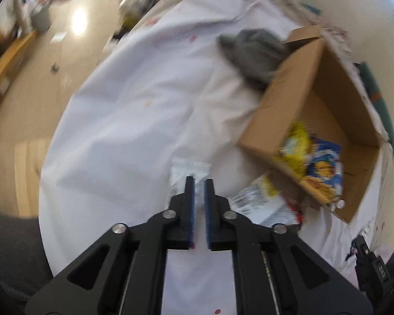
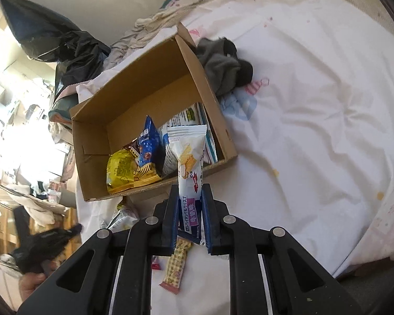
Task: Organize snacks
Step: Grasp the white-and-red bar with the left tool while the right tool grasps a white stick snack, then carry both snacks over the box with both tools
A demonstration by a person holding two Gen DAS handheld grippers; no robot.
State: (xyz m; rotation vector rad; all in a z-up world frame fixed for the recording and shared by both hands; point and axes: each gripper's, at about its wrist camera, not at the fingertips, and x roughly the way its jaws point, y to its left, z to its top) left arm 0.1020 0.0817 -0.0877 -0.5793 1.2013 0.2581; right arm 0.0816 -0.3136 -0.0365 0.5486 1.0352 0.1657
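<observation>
My right gripper (image 2: 189, 187) is shut on a long white wafer packet (image 2: 189, 152) with purple print, held upright in front of the open cardboard box (image 2: 155, 60). Inside the box lie a yellow packet (image 2: 119, 170), a blue packet (image 2: 148, 141) and a white pouch. My left gripper (image 1: 199, 181) is shut with only a slit between its pads, and its tips pinch a white packet (image 1: 181, 169) that sticks out beyond them. To its right the same box (image 1: 302, 86) shows the yellow packet (image 1: 294, 144) and the blue packet (image 1: 325, 162).
All of this rests on a rumpled white bed sheet (image 2: 315, 105). A grey cloth (image 2: 223, 68) lies against the box's far wall. A silver packet (image 1: 254, 202) and a small checkered snack bar (image 2: 177, 267) lie loose beside the box. Black bags (image 2: 73, 55) are heaped behind it.
</observation>
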